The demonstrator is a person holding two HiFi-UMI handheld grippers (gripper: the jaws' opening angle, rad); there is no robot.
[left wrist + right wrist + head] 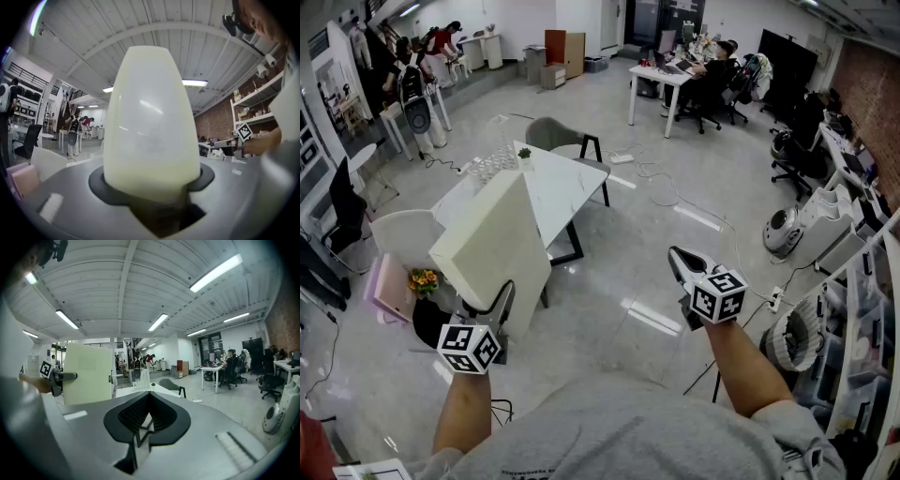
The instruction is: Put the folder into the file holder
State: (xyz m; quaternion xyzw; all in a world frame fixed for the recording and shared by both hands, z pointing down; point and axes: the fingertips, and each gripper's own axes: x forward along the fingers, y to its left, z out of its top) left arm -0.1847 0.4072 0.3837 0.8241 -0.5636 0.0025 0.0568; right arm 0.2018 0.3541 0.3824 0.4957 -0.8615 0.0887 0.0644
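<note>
A thick cream folder (492, 248) is held up in the air at the left, tilted, with my left gripper (499, 302) shut on its lower edge. In the left gripper view the folder (150, 122) fills the middle and rises straight out of the jaws of the left gripper (152, 190). A pale mesh file holder (492, 166) stands on the far part of the white table (567, 192), well beyond the folder. My right gripper (680, 264) hovers at the right over the floor, shut and empty. The right gripper view shows the right gripper (150, 397) aimed at the table, the file holder (141, 376) and the folder (86, 373).
A small potted plant (524, 153) sits next to the file holder. A grey chair (555, 135) stands behind the table and a white chair (403, 234) at its left. Pink boxes (389, 286) and flowers (422, 279) lie below the folder. Desks with people stand far back.
</note>
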